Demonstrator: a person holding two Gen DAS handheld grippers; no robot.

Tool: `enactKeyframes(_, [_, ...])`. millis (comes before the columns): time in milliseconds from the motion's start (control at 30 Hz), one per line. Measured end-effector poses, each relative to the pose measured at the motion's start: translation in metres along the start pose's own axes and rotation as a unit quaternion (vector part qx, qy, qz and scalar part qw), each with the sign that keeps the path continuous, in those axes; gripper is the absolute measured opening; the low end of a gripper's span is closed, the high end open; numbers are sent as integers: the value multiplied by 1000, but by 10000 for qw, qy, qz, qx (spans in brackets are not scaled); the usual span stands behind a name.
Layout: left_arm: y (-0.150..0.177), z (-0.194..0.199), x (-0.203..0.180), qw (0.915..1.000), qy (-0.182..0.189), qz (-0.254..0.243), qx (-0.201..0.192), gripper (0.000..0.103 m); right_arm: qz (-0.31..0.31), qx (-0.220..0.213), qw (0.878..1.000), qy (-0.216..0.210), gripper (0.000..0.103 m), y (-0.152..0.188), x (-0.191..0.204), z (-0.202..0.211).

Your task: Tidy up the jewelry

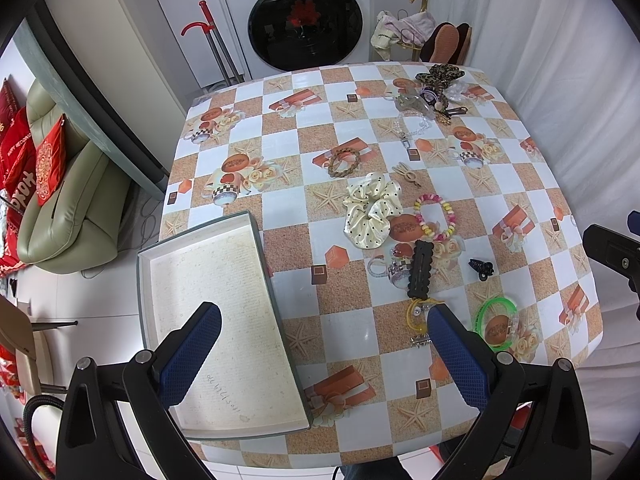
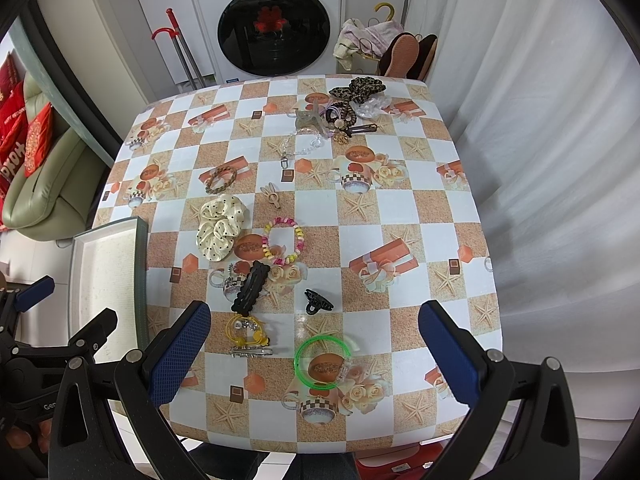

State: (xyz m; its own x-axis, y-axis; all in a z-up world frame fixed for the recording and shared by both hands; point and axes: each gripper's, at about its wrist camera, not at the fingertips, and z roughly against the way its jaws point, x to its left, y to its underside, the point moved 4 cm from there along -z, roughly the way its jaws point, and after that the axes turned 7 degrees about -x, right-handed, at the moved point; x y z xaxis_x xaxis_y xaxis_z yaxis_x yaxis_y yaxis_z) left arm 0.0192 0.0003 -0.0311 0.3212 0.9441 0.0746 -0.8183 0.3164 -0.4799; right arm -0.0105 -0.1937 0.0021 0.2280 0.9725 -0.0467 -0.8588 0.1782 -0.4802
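Left gripper (image 1: 324,344): hovering over the near-left part of the table, jaws standing wide apart and gripping nothing; one blue finger (image 1: 192,354) is showing over the box, the other near the yellow tie.
Right gripper (image 2: 314,350): hanging above the near edge, jaws spread wide and empty, the green bangle lying between and below the fingers.
Box (image 1: 144,280): sitting open and empty at the table's left edge, grey outside, pale inside.
Table (image 2: 432,216): wearing a checked cloth printed with starfish, gifts and teacups.
Scrunchie (image 2: 220,226): cream with black dots, resting mid-table, just beside the bead bracelet (image 2: 284,240).
Black clip (image 2: 250,288): lying long and flat, between the bead bracelet and the yellow tie (image 2: 244,330).
Silver clip (image 2: 252,351): lying just under the yellow tie.
Claw clip (image 2: 316,301): small, black, sitting apart to the right of the black clip.
Green bangle (image 2: 322,360): lying flat near the front edge.
Braided ring (image 2: 221,179): brown, lying farther back.
Far pile (image 2: 352,108): leopard bow, chain and more hair pieces bunching at the far edge.
Washer (image 2: 276,20): standing behind the table.
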Motion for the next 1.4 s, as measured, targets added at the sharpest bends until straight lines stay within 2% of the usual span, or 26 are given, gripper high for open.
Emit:
enactKeyframes(400, [0,0,-1,10000,-18,-10,5,103,-9,17,10000,-2,103,1,-9,1])
enactKeyframes(600, [3,-10,0,10000,-28,31,73,103,-126,142,9998,-26,103,4,-3,-12])
enactKeyframes(733, [6,-30,2,9995,71,119,271,103,-279,367,9989,-67,103,10,-26,-26])
enactKeyframes(867, [2,-51,1,9989,153,196,396,103,-396,647,9971,-76,103,21,-31,-46])
enactKeyframes(1167, [-29,-117,-19,9983,355,0,459,103,-535,1281,9902,-135,103,43,-39,-110])
enactKeyframes(1400, [-47,-170,-35,9972,469,-221,542,103,-524,1554,9860,-304,94,53,-35,-160])
